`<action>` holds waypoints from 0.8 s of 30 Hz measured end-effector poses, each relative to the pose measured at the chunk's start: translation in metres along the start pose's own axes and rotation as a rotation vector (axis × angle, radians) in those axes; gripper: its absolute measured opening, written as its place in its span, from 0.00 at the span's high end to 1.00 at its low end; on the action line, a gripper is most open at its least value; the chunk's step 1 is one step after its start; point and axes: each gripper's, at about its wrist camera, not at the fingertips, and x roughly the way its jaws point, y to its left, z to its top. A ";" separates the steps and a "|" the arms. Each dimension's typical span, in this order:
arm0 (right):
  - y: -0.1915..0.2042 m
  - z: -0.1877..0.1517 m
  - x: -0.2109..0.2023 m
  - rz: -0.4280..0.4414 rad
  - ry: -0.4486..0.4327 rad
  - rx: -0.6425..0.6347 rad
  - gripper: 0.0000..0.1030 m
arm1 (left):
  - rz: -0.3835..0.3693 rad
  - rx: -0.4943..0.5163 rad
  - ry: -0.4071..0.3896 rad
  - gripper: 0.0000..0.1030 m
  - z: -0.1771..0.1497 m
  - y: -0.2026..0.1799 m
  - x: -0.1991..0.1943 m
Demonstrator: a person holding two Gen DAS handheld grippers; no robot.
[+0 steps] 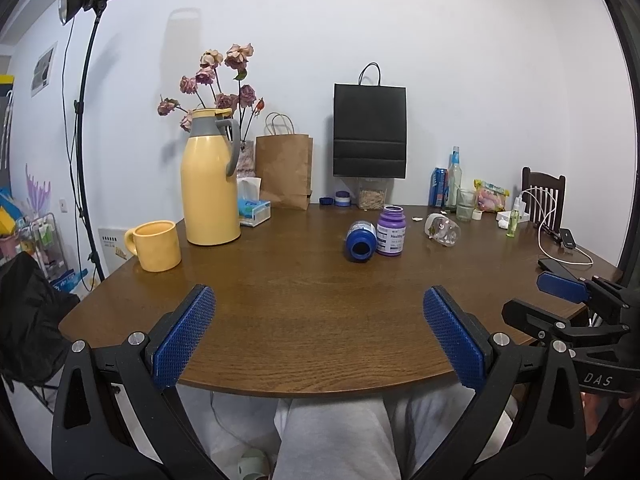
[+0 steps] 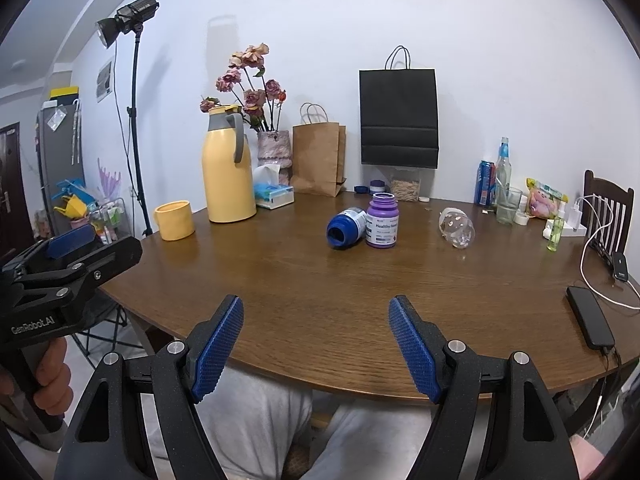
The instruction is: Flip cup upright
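Lying on its side, clear cup (image 2: pixel 456 227) sits well ahead & a bit right of wide-open, empty right gripper (image 2: pixel 315 308), long axis slanting far-left to near-right; left gripper (image 1: pixel 319 296), also open w/ nothing held, looks farther off

"Healthy" on purple bottle (image 2: pixel 382 221); "GenRobot.AI" on left gripper (image 2: pixel 72 254)
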 end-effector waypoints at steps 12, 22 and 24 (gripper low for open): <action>-0.002 0.001 -0.002 -0.007 -0.009 0.010 0.23 | -0.006 0.002 0.004 0.00 -0.002 -0.001 0.002; -0.003 0.001 -0.001 -0.005 -0.008 0.009 0.23 | -0.004 0.004 0.008 0.00 -0.002 -0.002 0.001; -0.003 0.001 0.001 -0.002 -0.006 0.010 0.23 | -0.003 0.003 0.008 0.00 -0.002 -0.002 0.001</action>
